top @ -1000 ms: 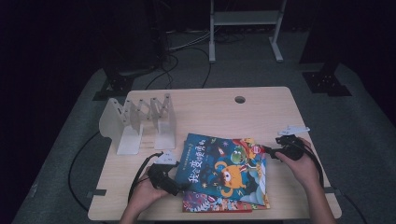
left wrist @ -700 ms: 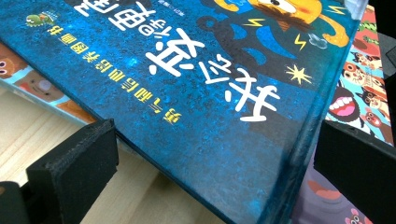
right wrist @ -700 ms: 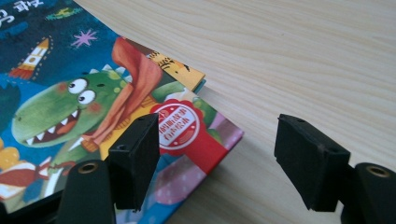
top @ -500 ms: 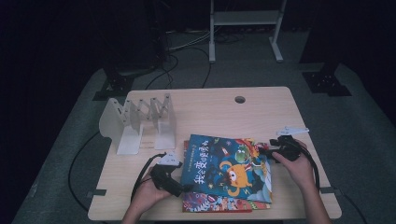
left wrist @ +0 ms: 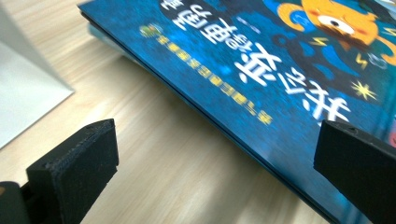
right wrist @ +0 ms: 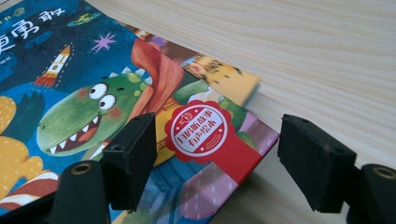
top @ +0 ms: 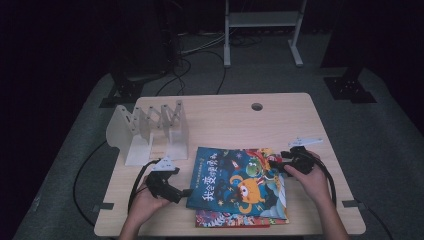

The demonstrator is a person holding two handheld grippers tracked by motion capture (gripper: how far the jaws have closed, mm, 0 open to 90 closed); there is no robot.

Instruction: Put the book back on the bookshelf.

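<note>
Because the top book [top: 240,182] lies askew on the red-edged book [top: 230,220] beneath it, near the front edge of the table [top: 225,115], any lift taken from one corner alone could drag the lower volume along or let the thin cover sag and crease. At the far-right corner of the top book the right gripper [top: 281,167] has its jaws apart, one pad over the printed dinosaur and the other out over bare wood, so the corner sits between them unclamped; they have just been opening. At the book's left edge the left gripper [top: 188,192] is spread wide and empty, one jaw over the table and one over the cover, nothing pressed. A slip seems likely here, since the cover looks glossy and smooth while the pads [right wrist: 133,158] are matte, finely ribbed black blocks. A stray corner of a yellow book [right wrist: 224,77] pokes out under the top one and could snag. Books: flat, thin, square-cornered, brightly printed. Table: pale wood grain with a round cable hole. Behind, well apart, stands a white rack [top: 150,132] of upright, slanted dividers, rigid and plain.
</note>
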